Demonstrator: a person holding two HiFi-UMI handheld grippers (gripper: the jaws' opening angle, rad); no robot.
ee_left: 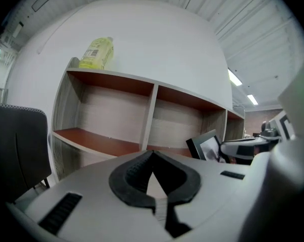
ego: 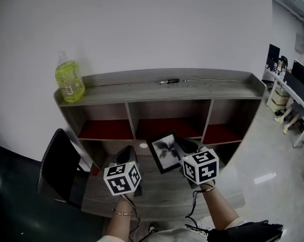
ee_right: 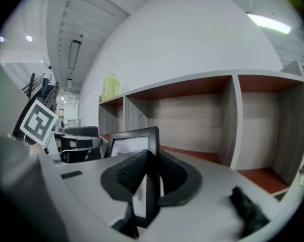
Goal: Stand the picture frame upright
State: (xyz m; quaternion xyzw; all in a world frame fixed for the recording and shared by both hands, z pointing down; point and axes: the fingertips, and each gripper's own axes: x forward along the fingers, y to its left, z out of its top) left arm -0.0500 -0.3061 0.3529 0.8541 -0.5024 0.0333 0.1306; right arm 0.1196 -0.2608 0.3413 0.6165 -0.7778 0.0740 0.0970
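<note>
My right gripper (ee_right: 149, 158) has its jaws clamped on one edge of the picture frame (ee_right: 133, 134), which is tilted in front of the shelf unit's (ego: 162, 87) middle compartment. My left gripper (ee_left: 153, 159) has its jaws pressed together on nothing, before the left compartment. A green bottle (ego: 69, 79) stands on the unit's top, left end.

Wooden shelf top (ego: 217, 88) bears a green bottle (ego: 69, 79) and a pen (ego: 169, 81)
</note>
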